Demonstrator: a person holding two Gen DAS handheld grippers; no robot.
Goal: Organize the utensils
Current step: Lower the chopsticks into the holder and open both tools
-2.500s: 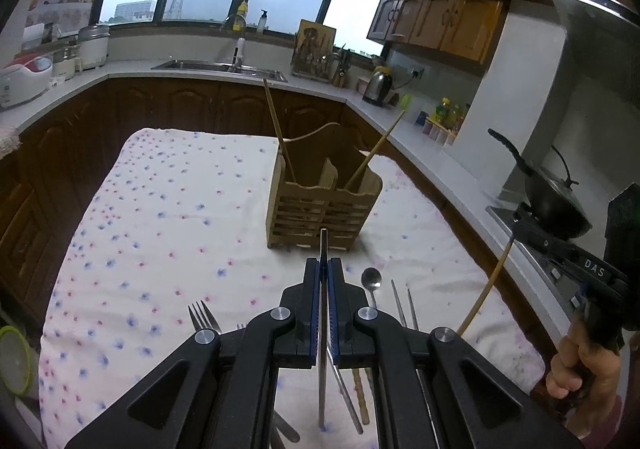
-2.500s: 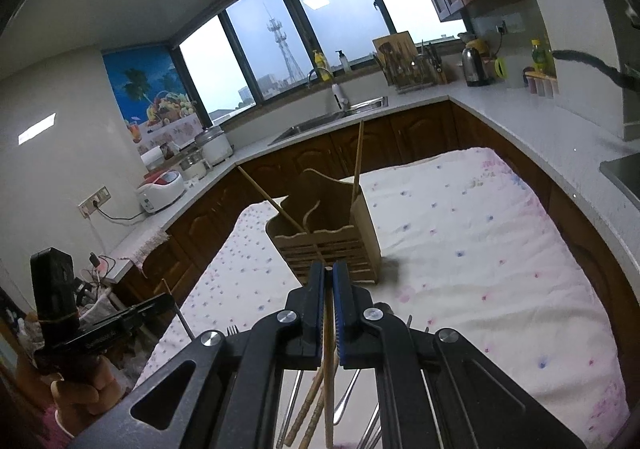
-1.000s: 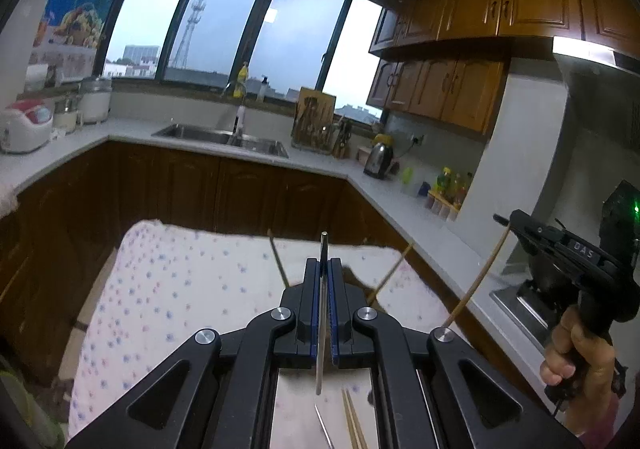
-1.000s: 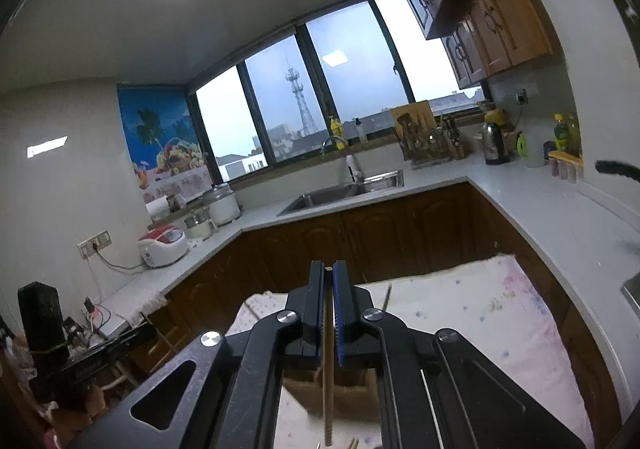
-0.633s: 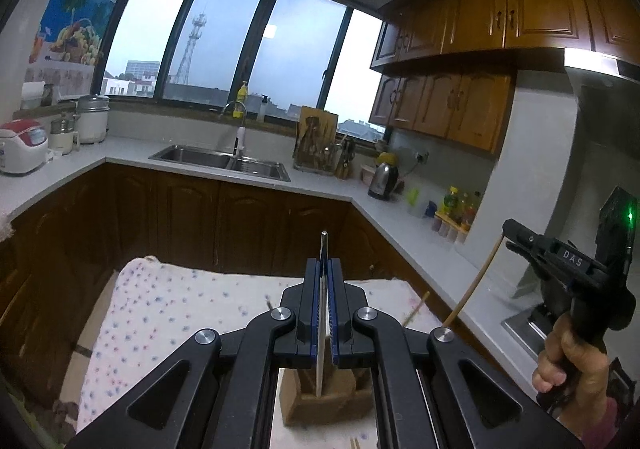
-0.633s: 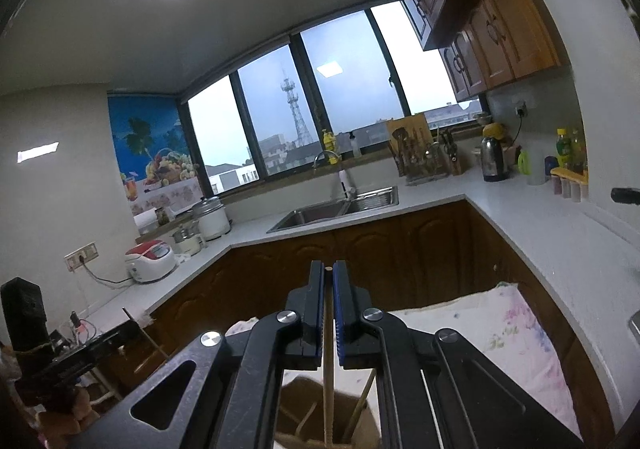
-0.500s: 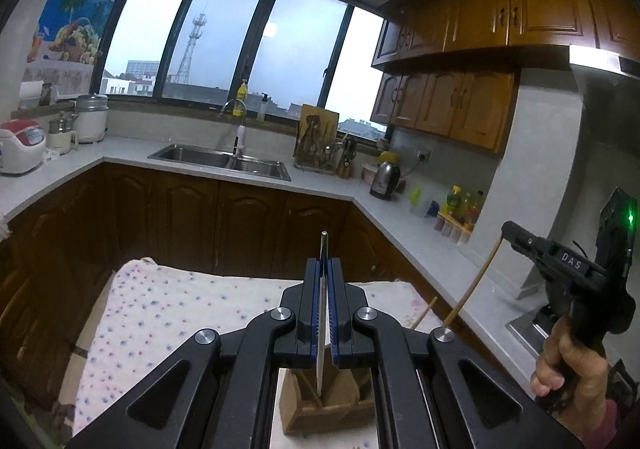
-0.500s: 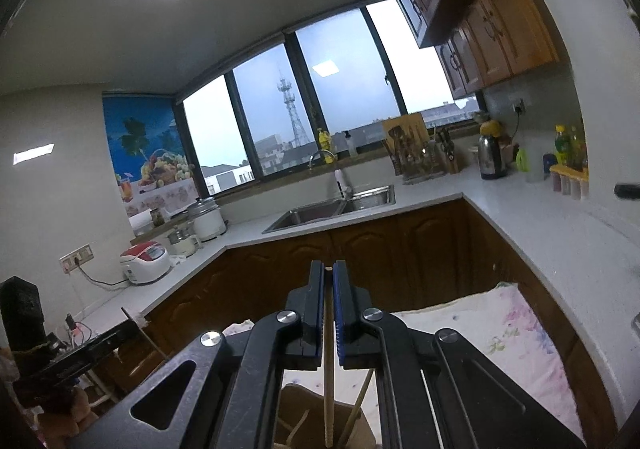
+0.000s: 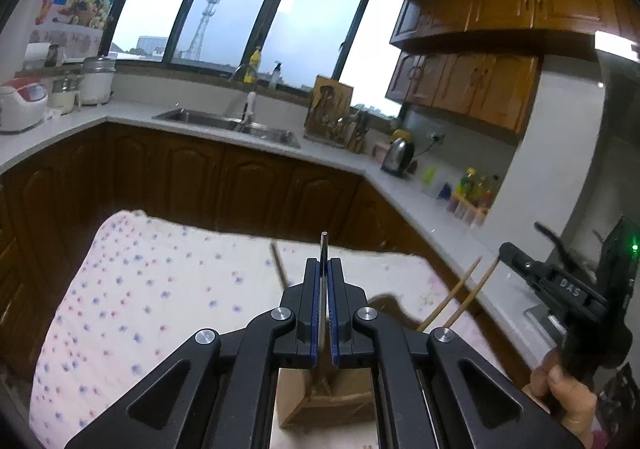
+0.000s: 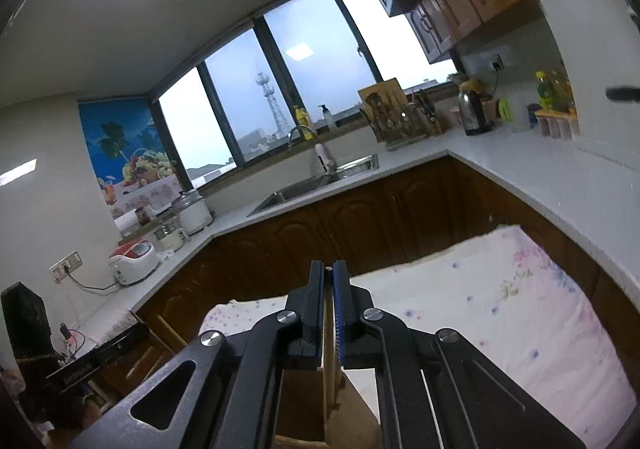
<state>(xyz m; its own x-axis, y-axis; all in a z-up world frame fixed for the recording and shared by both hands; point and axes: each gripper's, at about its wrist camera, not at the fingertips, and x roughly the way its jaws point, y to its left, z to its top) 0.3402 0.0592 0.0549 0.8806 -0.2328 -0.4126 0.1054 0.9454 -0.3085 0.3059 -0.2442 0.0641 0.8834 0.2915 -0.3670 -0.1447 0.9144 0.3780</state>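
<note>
My left gripper (image 9: 324, 265) is shut on a thin metal utensil (image 9: 323, 245) that stands upright between the blue pads. Its lower end hangs over the wooden utensil holder (image 9: 320, 405) just below. In the right wrist view my right gripper (image 10: 328, 269) is shut on a wooden chopstick (image 10: 329, 349), which reaches down into the holder (image 10: 304, 409). From the left wrist view the right gripper (image 9: 506, 251) is at the right, in a hand. Beside its chopstick (image 9: 476, 289), a second wooden stick (image 9: 452, 293) and a dark one (image 9: 278, 263) stand in the holder.
The holder stands on a table under a flowered cloth (image 9: 160, 289). A white counter (image 9: 400, 185) with dark wooden cabinets wraps around it, bearing a sink (image 9: 224, 125), a kettle (image 9: 398, 153) and bottles. My left gripper (image 10: 136, 331) shows at the left of the right wrist view.
Both grippers have come down toward the holder with their utensils. The holder now fills the bottom of both views, and the right gripper has rolled a little.
</note>
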